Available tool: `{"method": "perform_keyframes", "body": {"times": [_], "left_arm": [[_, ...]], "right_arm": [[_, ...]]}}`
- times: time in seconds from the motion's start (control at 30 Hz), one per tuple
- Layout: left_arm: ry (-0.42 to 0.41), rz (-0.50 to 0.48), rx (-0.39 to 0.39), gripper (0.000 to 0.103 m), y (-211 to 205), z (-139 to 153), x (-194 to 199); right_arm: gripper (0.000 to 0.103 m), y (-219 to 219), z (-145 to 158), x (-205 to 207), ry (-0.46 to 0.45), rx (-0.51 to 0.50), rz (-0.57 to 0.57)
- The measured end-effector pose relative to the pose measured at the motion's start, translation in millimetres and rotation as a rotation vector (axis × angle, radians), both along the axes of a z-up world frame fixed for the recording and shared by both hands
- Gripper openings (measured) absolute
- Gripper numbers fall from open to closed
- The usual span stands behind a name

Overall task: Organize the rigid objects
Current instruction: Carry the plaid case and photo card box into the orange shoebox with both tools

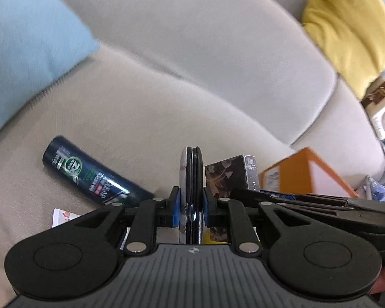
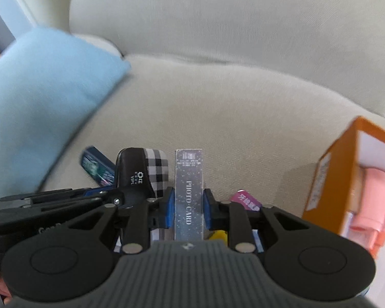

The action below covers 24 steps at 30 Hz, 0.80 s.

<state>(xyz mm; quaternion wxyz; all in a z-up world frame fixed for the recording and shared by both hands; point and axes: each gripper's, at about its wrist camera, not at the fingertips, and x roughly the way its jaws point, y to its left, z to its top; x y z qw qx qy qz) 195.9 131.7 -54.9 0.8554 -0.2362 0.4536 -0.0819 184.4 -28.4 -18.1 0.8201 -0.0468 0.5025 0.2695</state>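
1. The left tongs [image 1: 191,206] are clamped on a flat round case [image 1: 191,177], black-edged with a checked face, held on edge between the blue pads [image 1: 175,206].
2. In the right wrist view the same case [image 2: 143,172] shows its black-and-white checks and a black panel with a small logo, just left of the right tongs.
3. The right tongs [image 2: 188,209] are clamped on a slim silvery box [image 2: 188,192] printed "PHOTO CARD", standing upright between the pads, above the sofa seat.
4. A dark spray can [image 1: 89,173] lies on its side on the beige sofa seat [image 1: 141,102], to the left of the left tongs.
5. A small white card [image 1: 63,217] lies on the seat just below the can.
6. An orange box [image 2: 346,179] sits open at the right, with pink items [image 2: 372,197] inside.
7. A pink packet [image 2: 245,200] lies on the seat beside the right tongs, near the orange box.
8. A light blue cushion [image 2: 46,97] rests at the left end of the sofa, and a yellow cushion [image 1: 351,28] at the right.
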Motion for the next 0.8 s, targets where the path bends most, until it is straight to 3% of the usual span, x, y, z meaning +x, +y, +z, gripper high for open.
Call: {"method": "perform_keyframes", "body": {"times": [0.23, 0.4, 0.53, 0.63, 0.8], "left_arm": [[-0.098, -0.101, -0.018, 0.019, -40.9, 55.3, -16.2], [-0.132, -0.209, -0.060, 0.019, -88.5, 74.4, -18.2], [-0.117, -0.304, -0.081, 0.019, -132.3, 73.2, -5.1], [-0.092, -0.361, -0.073, 0.019, -164.0, 65.9, 6.2], [-0.038, -0.438, -0.060, 0.019, -206.7, 43.6, 28.2]], "right_arm": [[0.023, -70.6, 56.9, -39.2, -0.084, 0.158, -0.094], [0.023, -138.9, 81.4, -57.4, -0.130, 0.198, -0.185], [0.023, -200.0, 80.8, -63.1, -0.143, 0.198, -0.310], [0.023, -242.1, 67.1, -56.8, -0.090, 0.217, -0.414], [0.023, -286.8, 46.5, -40.8, -0.059, 0.178, -0.488]]}}
